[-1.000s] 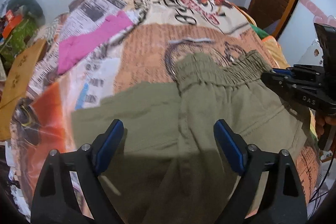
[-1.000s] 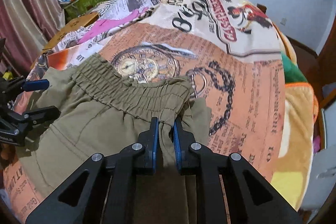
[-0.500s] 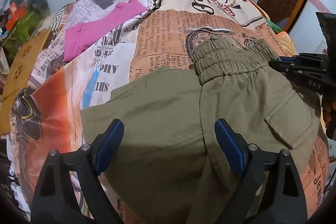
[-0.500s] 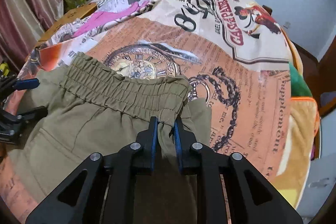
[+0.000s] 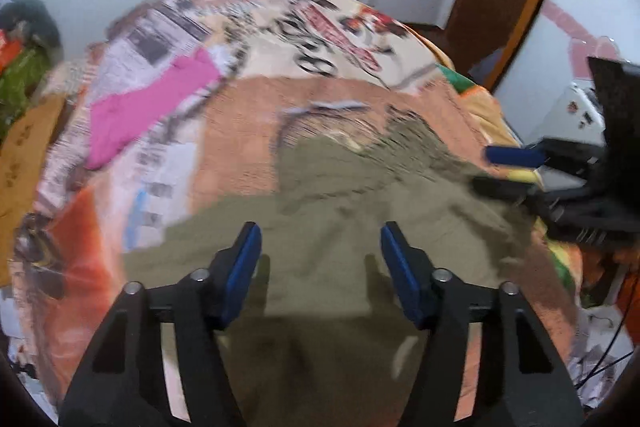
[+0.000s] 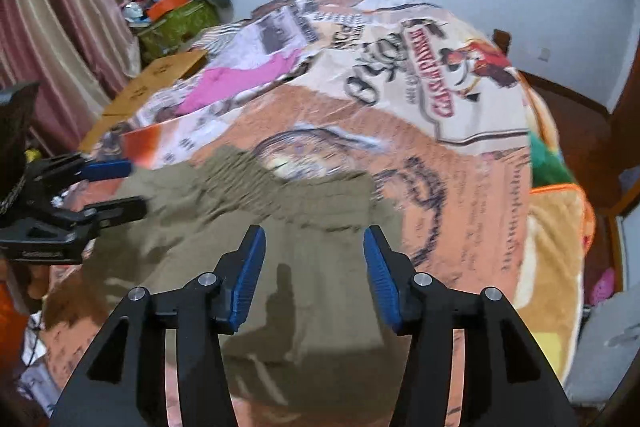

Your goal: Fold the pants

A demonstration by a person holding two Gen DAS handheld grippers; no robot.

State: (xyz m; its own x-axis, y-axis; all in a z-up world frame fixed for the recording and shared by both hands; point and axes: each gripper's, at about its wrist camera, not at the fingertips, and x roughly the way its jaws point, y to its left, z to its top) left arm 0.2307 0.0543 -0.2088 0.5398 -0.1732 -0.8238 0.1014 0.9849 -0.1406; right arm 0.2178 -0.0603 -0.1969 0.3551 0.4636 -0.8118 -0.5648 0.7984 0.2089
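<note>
**Both grips off the pants after the fold**

Your olive-green cotton pants with the elastic waistband (image 6: 280,227) lie on the near half of the bed, on the newspaper-print fleece blanket (image 6: 460,187), gathered waistband toward the middle of the bed and legs running back to the near edge. In both views the cloth is blurred, so creases are hard to read.

Your right gripper (image 6: 314,271) has just been opening; its blue pads stand apart above the cloth near the waistband's right end, nothing pinched. Judgement: you let go there so the folded edge stays put.

Your left gripper (image 5: 320,267) has just been closing part-way, jaws about half spread, nothing between the pads, pants lying beneath them. Judgement: you are hovering here to pick the next pinch point for the second fold.

A pink garment (image 5: 152,107) lies toward the far left corner, well apart
</note>
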